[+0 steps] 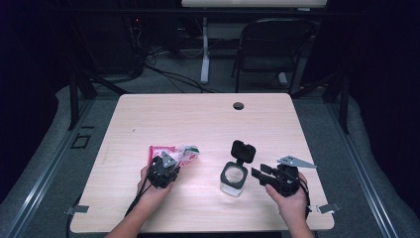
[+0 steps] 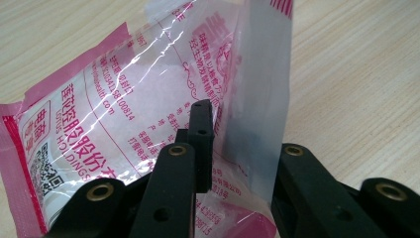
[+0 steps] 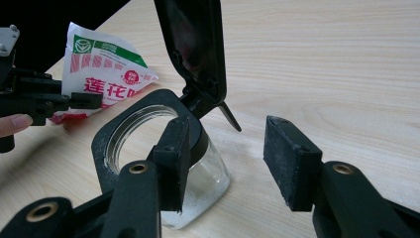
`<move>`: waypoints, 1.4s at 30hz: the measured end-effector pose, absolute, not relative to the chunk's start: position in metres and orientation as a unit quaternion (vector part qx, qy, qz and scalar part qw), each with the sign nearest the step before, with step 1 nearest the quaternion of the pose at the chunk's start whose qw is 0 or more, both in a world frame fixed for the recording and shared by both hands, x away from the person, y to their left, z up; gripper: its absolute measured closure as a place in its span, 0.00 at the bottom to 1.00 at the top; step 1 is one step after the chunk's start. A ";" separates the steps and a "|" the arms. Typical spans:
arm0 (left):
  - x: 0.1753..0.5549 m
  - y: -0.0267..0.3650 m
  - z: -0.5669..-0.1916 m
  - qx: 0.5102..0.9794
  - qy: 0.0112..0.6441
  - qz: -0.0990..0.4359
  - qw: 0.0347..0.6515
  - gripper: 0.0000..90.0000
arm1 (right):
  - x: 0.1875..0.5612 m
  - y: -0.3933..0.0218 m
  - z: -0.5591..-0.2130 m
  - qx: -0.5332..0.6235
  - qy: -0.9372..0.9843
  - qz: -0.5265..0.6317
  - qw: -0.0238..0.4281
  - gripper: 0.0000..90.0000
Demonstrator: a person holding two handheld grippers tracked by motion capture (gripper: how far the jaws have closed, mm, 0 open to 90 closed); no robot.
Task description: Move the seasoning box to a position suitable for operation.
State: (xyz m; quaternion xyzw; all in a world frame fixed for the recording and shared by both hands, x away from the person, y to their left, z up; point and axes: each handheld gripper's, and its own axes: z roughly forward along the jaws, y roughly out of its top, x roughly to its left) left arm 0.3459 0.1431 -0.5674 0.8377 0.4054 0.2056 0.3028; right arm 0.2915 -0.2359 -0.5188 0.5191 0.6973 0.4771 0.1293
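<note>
Crinkly pink plastic packet [image 2: 148, 99] stands between left hand-held gripper [image 2: 237, 163] jaws.

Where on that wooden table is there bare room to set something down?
The whole far half of the pale wooden table is bare, up to the small round cable hole. The near half is crowded: the pink-and-white plastic packet at the left gripper, and the clear glass jar with its black flip lid by the right gripper.
</note>
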 end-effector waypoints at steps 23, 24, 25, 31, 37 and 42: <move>0.352 0.151 -0.568 0.826 0.426 0.181 0.321 0.97 | 0.291 -0.237 -0.519 0.521 0.694 0.479 0.132 0.59; 0.352 0.151 -0.568 0.826 0.426 0.179 0.322 0.97 | 0.291 -0.237 -0.519 0.521 0.693 0.480 0.132 0.59; 0.352 0.151 -0.568 0.826 0.427 0.175 0.324 0.98 | 0.291 -0.237 -0.519 0.521 0.694 0.480 0.133 0.59; 0.354 0.153 -0.568 0.823 0.430 0.171 0.328 0.98 | 0.291 -0.237 -0.519 0.521 0.693 0.480 0.133 0.59; 0.354 0.154 -0.568 0.823 0.431 0.167 0.332 0.99 | 0.291 -0.237 -0.519 0.522 0.693 0.479 0.134 0.59; 0.355 0.155 -0.566 0.822 0.431 0.165 0.333 0.99 | 0.291 -0.237 -0.519 0.521 0.693 0.480 0.135 0.59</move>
